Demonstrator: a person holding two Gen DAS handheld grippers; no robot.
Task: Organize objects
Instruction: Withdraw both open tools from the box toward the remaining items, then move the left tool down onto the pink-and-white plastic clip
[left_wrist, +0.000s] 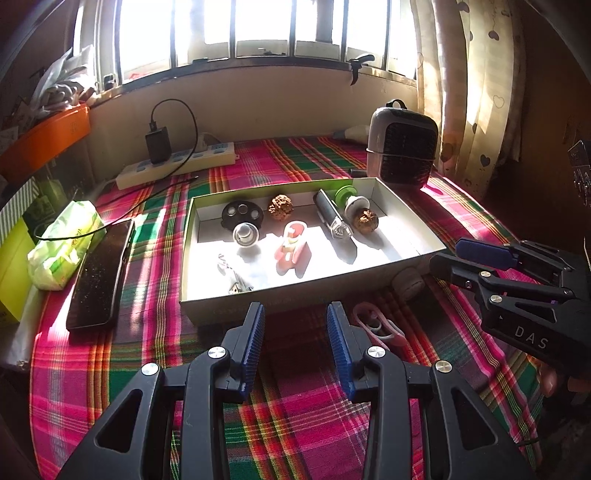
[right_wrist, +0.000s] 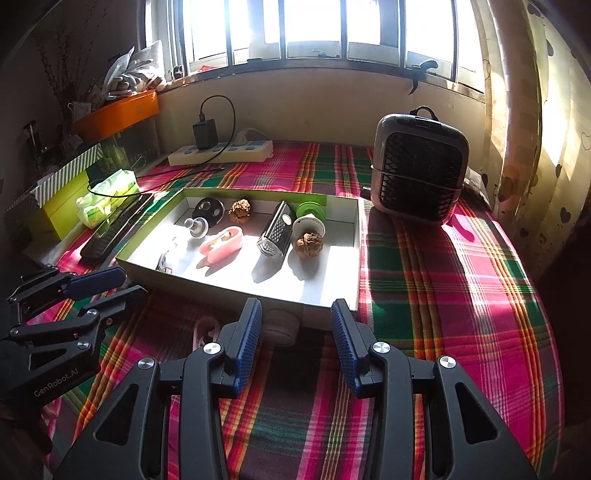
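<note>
A shallow open box (left_wrist: 402, 206) (right_wrist: 236, 286) lies on the plaid cloth and holds several small items: two walnuts (left_wrist: 280, 208) (right_wrist: 309, 242), a pink toy (left_wrist: 291, 245) (right_wrist: 223, 240), a small grater (left_wrist: 332, 218) (right_wrist: 275, 230), a green spool (left_wrist: 345, 192) (right_wrist: 311, 210) and a black disc (left_wrist: 242, 213). In front of the box lie a pink clip (left_wrist: 376, 326) (right_wrist: 203, 330) and a beige roll (left_wrist: 408, 282) (right_wrist: 282, 325). My left gripper (left_wrist: 295, 341) is open and empty, just before the box. My right gripper (right_wrist: 295, 341) is open and empty, above the roll.
A small fan heater (left_wrist: 402, 147) (right_wrist: 419, 168) stands at the back right. A power strip with a charger (left_wrist: 177, 162) (right_wrist: 221, 151) lies at the back. A black flat device (left_wrist: 99, 277) and a tissue pack (left_wrist: 64, 243) lie left of the box.
</note>
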